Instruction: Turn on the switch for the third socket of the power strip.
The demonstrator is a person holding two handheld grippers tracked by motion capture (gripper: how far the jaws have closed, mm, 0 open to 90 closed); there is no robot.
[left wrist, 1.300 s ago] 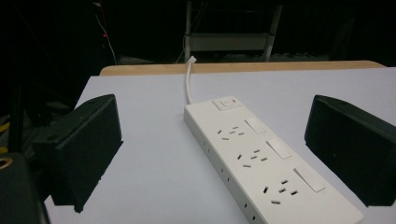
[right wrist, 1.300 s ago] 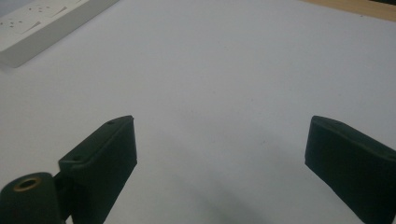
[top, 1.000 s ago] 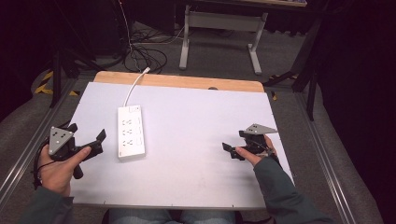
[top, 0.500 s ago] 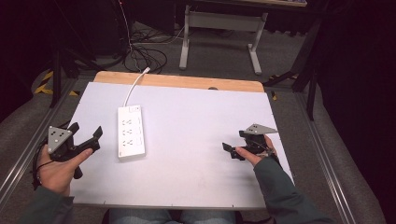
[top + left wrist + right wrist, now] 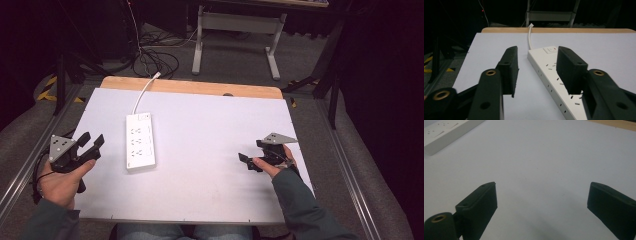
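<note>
Jaws stood apart on both: left gripper [image 5: 90, 146] just left of the rigid white plastic power strip [image 5: 139, 140], right gripper [image 5: 252, 159] well away. Probably light, slick; best pinched across its narrow sides.

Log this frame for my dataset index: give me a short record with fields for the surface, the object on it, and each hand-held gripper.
surface: white table top with a wooden strip along its far edge
object: white power strip, lying flat on the left half, its cable running off the far edge
left hand-held gripper: jaws open, empty, near the table's left edge, pointing toward the power strip
right hand-held gripper: jaws open, empty, near the right edge, over bare table
contact: neither gripper touches the power strip
</note>
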